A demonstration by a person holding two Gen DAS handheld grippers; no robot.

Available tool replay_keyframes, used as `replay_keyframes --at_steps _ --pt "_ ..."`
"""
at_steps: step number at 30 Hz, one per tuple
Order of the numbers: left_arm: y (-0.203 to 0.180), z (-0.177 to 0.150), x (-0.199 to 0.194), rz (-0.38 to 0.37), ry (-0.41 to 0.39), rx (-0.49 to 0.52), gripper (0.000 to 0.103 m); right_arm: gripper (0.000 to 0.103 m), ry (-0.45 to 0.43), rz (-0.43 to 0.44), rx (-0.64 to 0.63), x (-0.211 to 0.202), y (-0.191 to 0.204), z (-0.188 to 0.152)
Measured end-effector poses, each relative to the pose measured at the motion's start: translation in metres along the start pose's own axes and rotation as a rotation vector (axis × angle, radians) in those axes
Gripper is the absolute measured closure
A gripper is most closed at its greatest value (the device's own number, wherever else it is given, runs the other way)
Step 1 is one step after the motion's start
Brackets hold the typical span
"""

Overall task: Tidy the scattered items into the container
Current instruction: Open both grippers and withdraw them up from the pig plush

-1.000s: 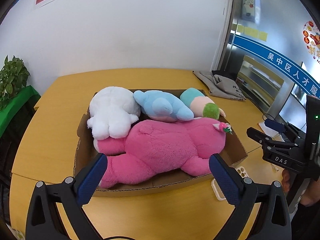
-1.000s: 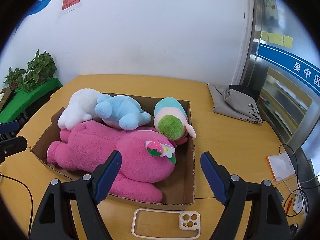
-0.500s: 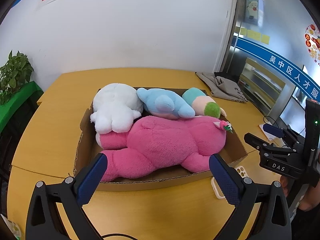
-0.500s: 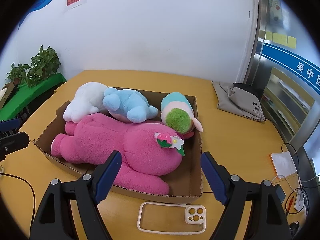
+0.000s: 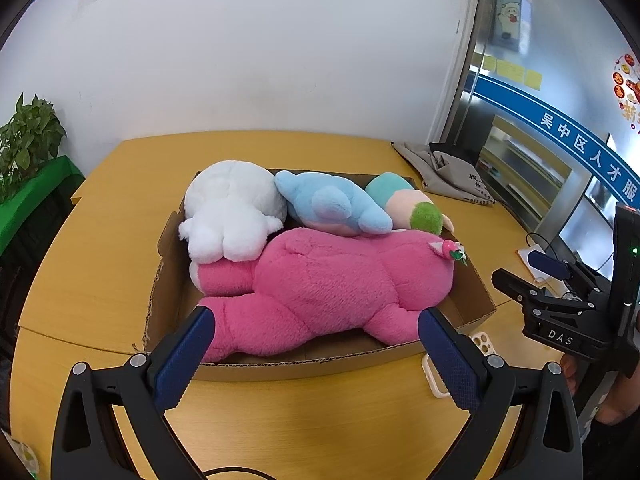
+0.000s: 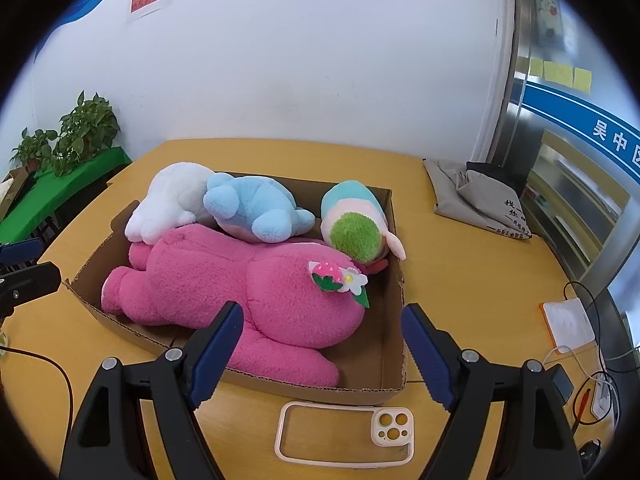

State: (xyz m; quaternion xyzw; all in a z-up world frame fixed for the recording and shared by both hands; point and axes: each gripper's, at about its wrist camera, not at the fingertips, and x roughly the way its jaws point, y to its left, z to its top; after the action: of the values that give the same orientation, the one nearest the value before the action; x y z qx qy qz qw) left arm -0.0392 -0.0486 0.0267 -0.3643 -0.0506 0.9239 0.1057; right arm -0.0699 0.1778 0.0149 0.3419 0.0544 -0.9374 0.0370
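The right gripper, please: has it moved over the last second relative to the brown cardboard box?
Yes. The right gripper has backed away: the brown cardboard box and clear phone case now sit higher in its view.

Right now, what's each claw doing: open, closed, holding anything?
Left claw: open, holding nothing, in front of the cardboard box.
Right claw: open, holding nothing, above the phone case.

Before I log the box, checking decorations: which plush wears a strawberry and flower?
The pink plush, the largest, lying along the box's near side.
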Motion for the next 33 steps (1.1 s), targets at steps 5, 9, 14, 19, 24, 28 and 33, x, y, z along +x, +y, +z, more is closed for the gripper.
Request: replay_keyframes --at_steps 5,9,14,19,24,28,33 --pt "0.002 0.000 0.002 0.003 0.004 -0.003 0.000 0.022 0.000 -0.001 0.005 0.001 -0.002 -0.001" --pt "0.004 -0.001 0.004 0.002 0.012 -0.005 0.000 0.022 0.002 0.000 0.005 0.002 -0.001 -0.003" --pt "0.015 -0.006 0.015 -0.008 0.049 0.013 0.000 0.022 0.013 0.007 0.007 0.008 -0.001 -0.006" --pt "0.052 -0.025 0.043 0.064 0.122 -0.018 0.000 0.022 0.037 0.062 0.027 0.026 -0.002 -0.015" --pt "0.076 -0.043 0.066 -0.015 0.124 -0.055 0.001 0.022 0.099 0.115 0.050 0.065 0.001 -0.029" --pt "0.070 -0.044 0.074 0.012 0.143 -0.004 0.001 0.022 0.178 0.117 0.054 0.094 0.005 -0.046" --pt "0.065 -0.048 0.074 0.019 0.159 0.051 0.001 0.022 0.202 0.133 0.071 0.103 0.000 -0.055"
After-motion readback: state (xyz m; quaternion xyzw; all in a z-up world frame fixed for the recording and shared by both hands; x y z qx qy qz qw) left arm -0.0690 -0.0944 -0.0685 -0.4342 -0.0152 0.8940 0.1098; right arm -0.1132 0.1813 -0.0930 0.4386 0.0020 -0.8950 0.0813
